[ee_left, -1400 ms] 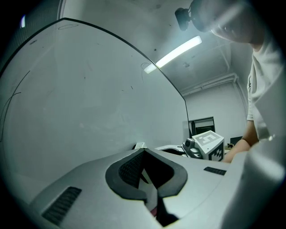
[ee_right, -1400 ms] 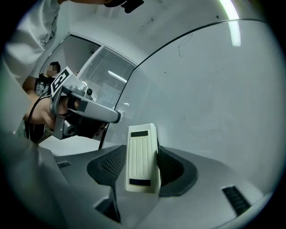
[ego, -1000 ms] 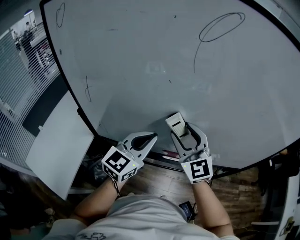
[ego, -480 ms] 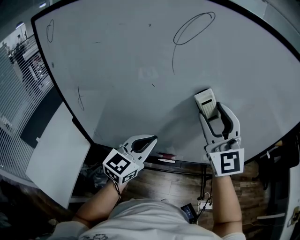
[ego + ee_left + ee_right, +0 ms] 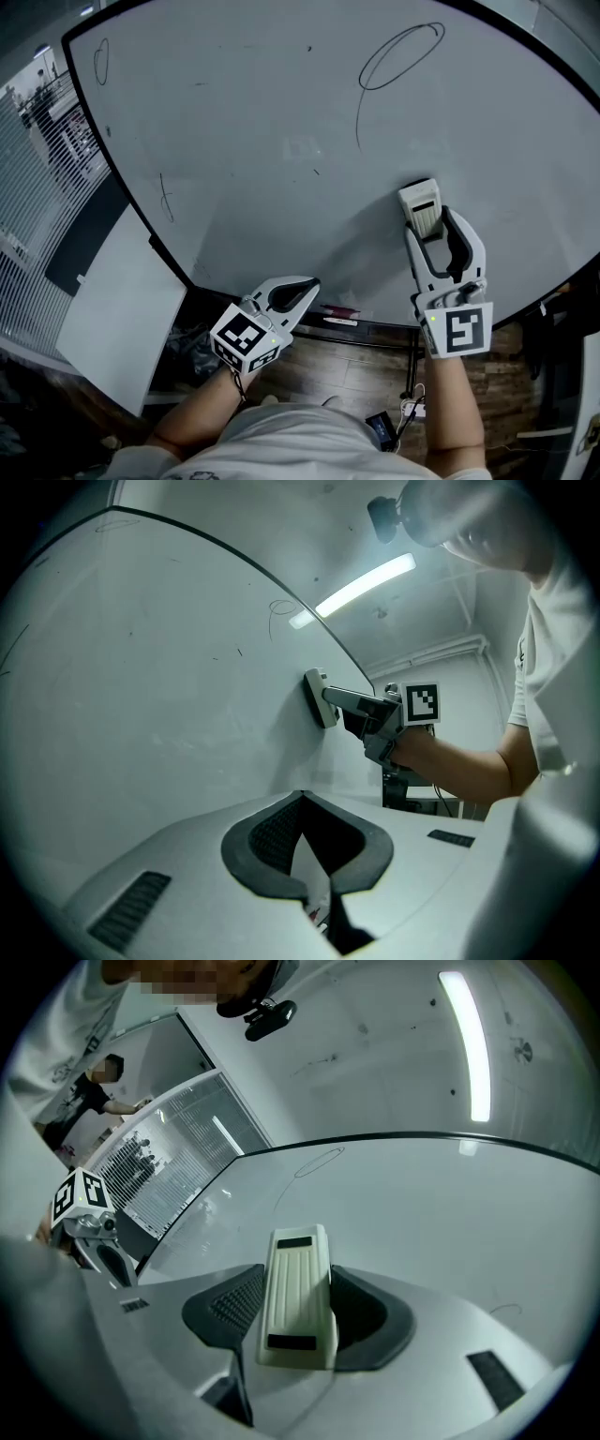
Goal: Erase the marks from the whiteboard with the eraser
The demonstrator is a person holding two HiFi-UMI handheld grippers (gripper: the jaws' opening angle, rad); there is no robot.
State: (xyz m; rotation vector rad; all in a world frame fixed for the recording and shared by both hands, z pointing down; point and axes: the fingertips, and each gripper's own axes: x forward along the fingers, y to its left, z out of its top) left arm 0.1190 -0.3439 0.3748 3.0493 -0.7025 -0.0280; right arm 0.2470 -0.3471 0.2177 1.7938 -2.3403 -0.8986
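Eraser (image 5: pixel 419 204), clamped in the right gripper (image 5: pixel 431 232), is brought up the whiteboard (image 5: pixel 234 141) toward the unwiped loop (image 5: pixel 398 56) at upper right; the left gripper (image 5: pixel 307 285) is kept closed, empty.

The eraser's (image 5: pixel 421 208) wiping face (against the whiteboard (image 5: pixel 234 122)) is hidden.

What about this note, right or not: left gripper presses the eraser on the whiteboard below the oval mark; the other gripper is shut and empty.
Wrong side: the right gripper holds the eraser on the whiteboard below the oval mark; the left gripper is the shut, empty one. The right gripper view shows it.
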